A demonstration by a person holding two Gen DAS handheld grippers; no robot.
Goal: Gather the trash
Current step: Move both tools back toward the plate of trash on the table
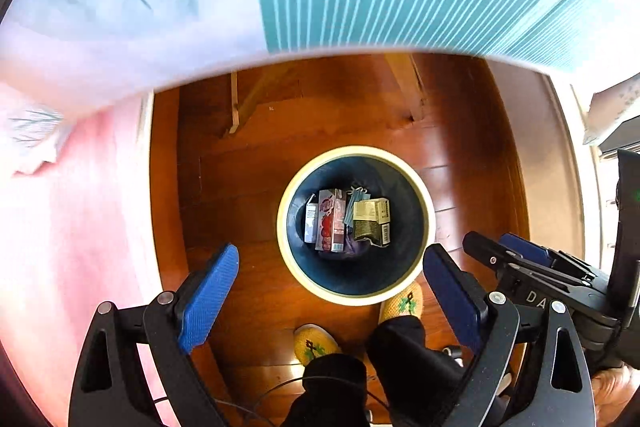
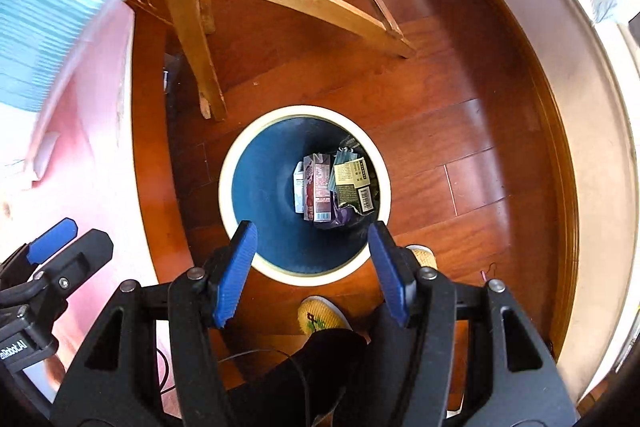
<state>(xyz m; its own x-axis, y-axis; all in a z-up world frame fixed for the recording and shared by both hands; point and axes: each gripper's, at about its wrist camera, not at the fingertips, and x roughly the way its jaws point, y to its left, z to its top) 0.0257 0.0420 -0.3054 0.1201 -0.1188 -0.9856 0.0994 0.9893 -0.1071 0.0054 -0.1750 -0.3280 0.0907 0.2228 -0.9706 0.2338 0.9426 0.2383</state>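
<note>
Now both claws hang over the bin (image 1: 428,227) w/ nothing in them: left gripper (image 1: 332,303) & right gripper (image 2: 312,271) spread apart. Boxes (image 1: 332,223) lie inside.

Open, empty left claw (image 1: 330,291) hangs over the trash-filled bin (image 1: 288,247).
</note>
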